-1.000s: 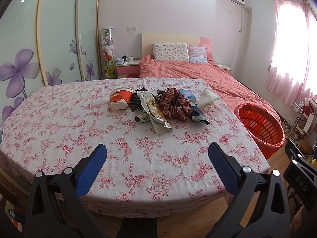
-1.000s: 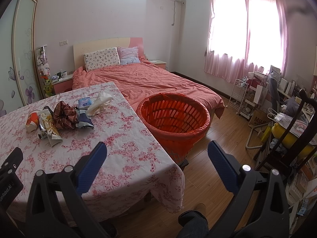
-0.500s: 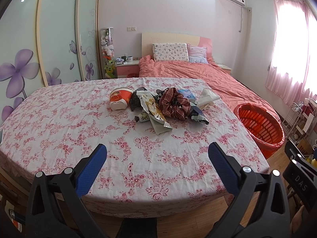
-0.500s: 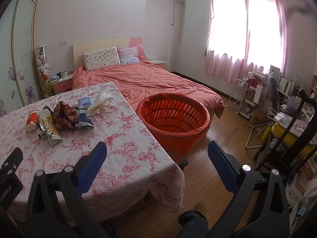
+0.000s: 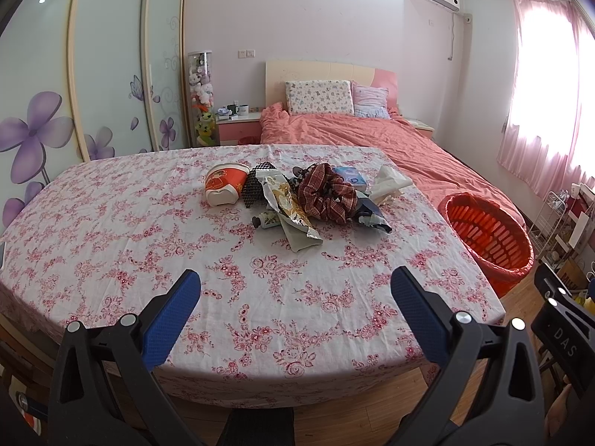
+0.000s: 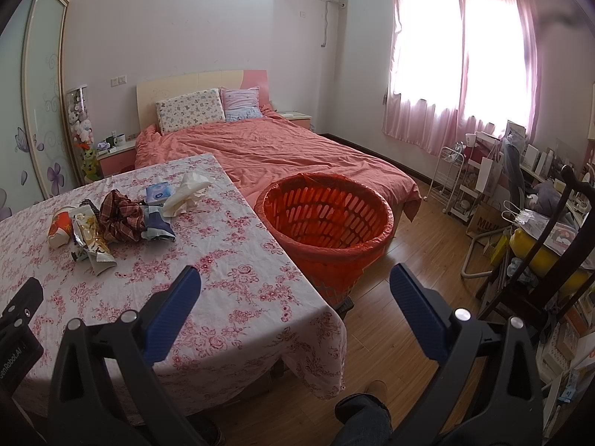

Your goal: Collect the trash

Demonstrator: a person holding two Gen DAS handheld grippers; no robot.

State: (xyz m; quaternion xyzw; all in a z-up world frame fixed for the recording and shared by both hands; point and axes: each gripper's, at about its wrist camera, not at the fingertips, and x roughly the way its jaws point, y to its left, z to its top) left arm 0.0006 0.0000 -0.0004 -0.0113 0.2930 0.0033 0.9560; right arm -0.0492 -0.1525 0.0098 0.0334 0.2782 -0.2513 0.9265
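Left wrist view: left gripper point(image 5: 295, 288) jaws spread wide, nothing between them, hovering over the near edge of the floral-cloth table point(image 5: 111, 245); trash pile point(image 5: 297, 197) sits on the far middle of it, with a paper cup point(image 5: 223, 186) at its left and crumpled tissue point(image 5: 388, 186) at its right. Right wrist view: right gripper point(image 6: 295, 288) also wide open and empty, orange basket point(image 6: 327, 215) on the floor just beside the table's right edge.

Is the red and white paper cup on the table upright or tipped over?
Tipped over. The paper cup lies on its side on the floral tablecloth, its white base toward the left wrist camera, beside the trash pile.
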